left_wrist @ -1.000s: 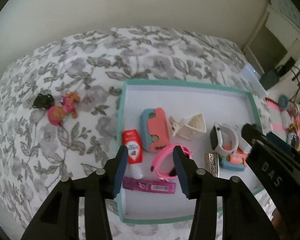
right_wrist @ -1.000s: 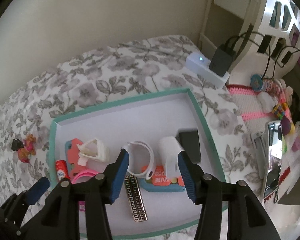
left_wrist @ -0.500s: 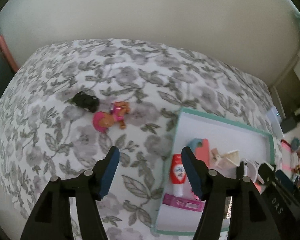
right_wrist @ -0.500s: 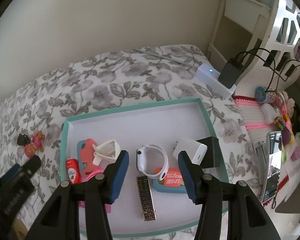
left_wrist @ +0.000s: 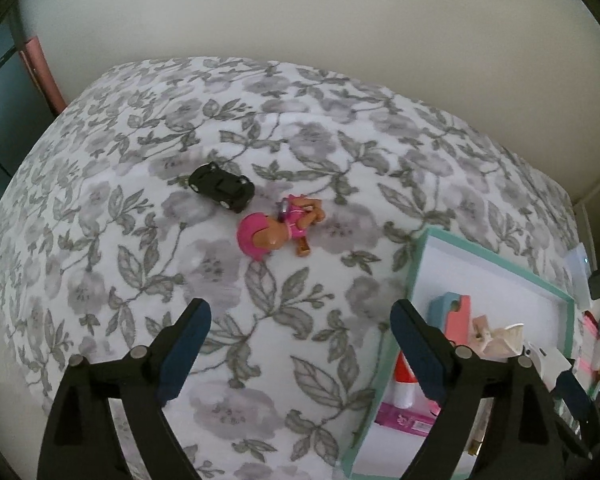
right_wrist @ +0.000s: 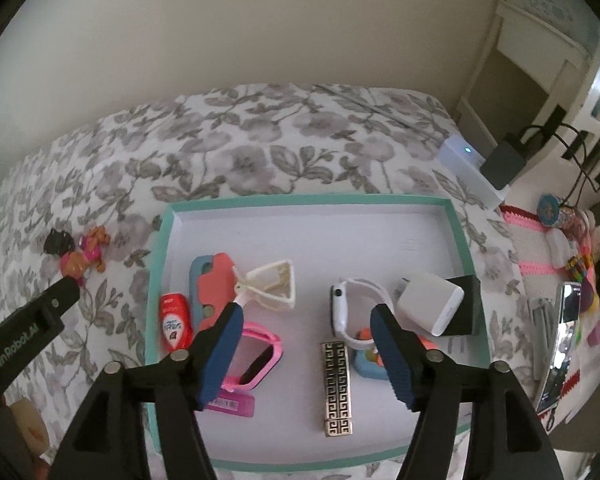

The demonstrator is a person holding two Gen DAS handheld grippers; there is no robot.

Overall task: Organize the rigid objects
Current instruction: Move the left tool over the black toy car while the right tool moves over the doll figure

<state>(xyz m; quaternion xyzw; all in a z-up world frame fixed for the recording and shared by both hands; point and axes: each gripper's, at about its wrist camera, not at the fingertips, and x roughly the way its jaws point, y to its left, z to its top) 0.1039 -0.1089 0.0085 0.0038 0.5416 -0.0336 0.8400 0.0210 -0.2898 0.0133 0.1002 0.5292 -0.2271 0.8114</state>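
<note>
a bed covered by a grey floral sheet (left_wrist: 260, 320) was seen against a plain cream wall (left_wrist: 300, 12), with a teal-rimmed tray (right_wrist: 162, 264) laid on it. the left gripper (left_wrist: 300, 344) was held above bare sheet, its jaws just widened and nothing between them; the pink toy dog (left_wrist: 278, 228) and black toy car (left_wrist: 222, 186) lay ahead of it, well apart from its tips, outside the tray. the right gripper (right_wrist: 306, 356) was held over the tray, jaws just opened and empty, with the patterned gold bar (right_wrist: 337, 388) seen between the fingers and the white watch (right_wrist: 346, 308) just beyond.
</note>
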